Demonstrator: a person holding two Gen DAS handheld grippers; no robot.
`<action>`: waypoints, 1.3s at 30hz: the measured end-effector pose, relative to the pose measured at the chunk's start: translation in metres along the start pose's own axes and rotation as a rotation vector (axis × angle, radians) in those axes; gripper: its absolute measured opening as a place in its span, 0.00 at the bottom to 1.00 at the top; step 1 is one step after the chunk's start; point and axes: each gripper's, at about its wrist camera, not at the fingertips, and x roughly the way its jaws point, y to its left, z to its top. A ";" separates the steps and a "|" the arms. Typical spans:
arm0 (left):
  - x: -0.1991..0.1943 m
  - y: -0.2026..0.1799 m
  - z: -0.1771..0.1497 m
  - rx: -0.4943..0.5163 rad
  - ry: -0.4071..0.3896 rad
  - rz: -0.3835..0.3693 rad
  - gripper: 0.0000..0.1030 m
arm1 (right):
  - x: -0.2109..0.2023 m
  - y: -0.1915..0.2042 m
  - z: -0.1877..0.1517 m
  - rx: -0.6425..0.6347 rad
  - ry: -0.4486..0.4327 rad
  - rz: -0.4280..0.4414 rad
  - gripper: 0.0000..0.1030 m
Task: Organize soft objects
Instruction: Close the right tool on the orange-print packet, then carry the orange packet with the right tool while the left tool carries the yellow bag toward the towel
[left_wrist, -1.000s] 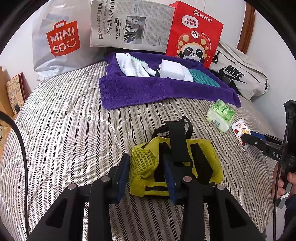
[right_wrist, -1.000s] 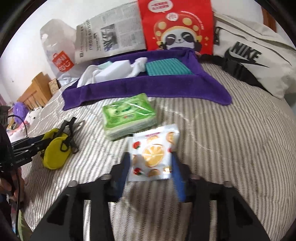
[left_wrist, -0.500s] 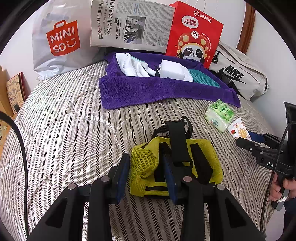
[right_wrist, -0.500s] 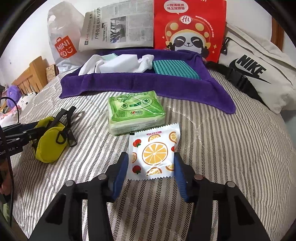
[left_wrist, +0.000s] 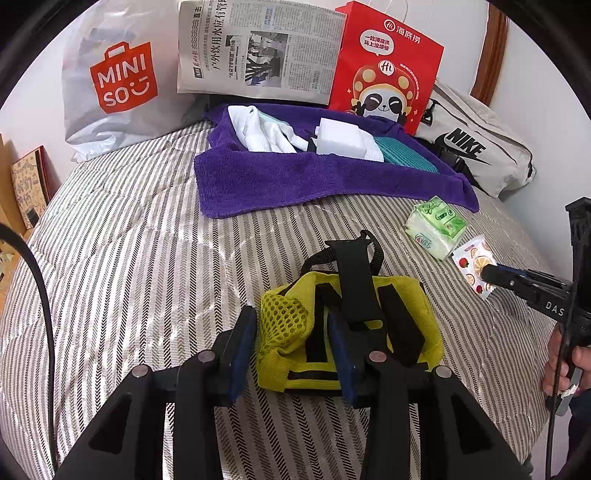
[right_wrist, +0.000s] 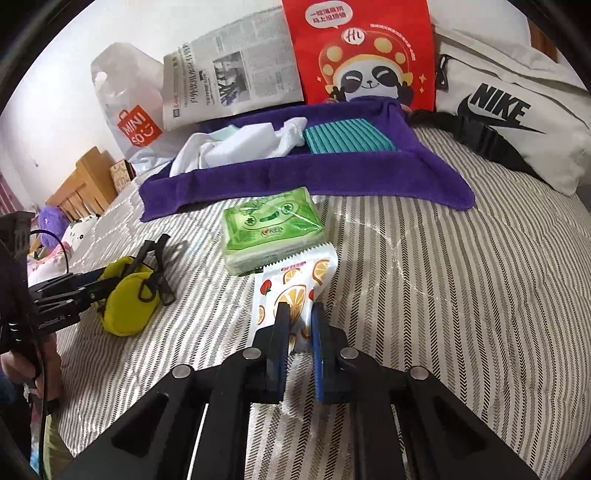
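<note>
Left wrist view: on a striped bedspread (left_wrist: 129, 240), the left gripper (left_wrist: 291, 345) has its jaws parted and opening around the near corner of a yellow mesh pouch (left_wrist: 351, 332), one pad at the mesh edge, the other over the pouch's top; whether they press it I cannot tell. The pouch lies just in front of the purple towel (left_wrist: 295, 177), which carries white cloths (left_wrist: 266, 133) and a teal cloth (left_wrist: 402, 157). To the towel's right front lies a green tissue pack (left_wrist: 436, 227), touching a fruit-print sachet (left_wrist: 469, 260).

Right wrist view: the right gripper (right_wrist: 299, 325) is clamped narrow on the fruit-print sachet (right_wrist: 291, 280), crumpling it, just in front of the tissue pack (right_wrist: 271, 229) and the towel (right_wrist: 306, 177). The pouch (right_wrist: 127, 295) sits left of the towel's near edge, with the left gripper (right_wrist: 96, 284) at it.
</note>
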 end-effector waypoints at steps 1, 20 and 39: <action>0.000 0.000 0.000 0.000 0.000 -0.001 0.36 | -0.001 0.000 0.000 0.002 -0.002 0.002 0.09; -0.012 0.009 -0.007 -0.071 0.002 -0.029 0.20 | -0.027 -0.011 0.000 0.041 0.013 0.047 0.06; -0.045 0.015 0.017 -0.087 -0.065 -0.045 0.20 | -0.047 -0.011 0.032 0.019 -0.037 0.083 0.06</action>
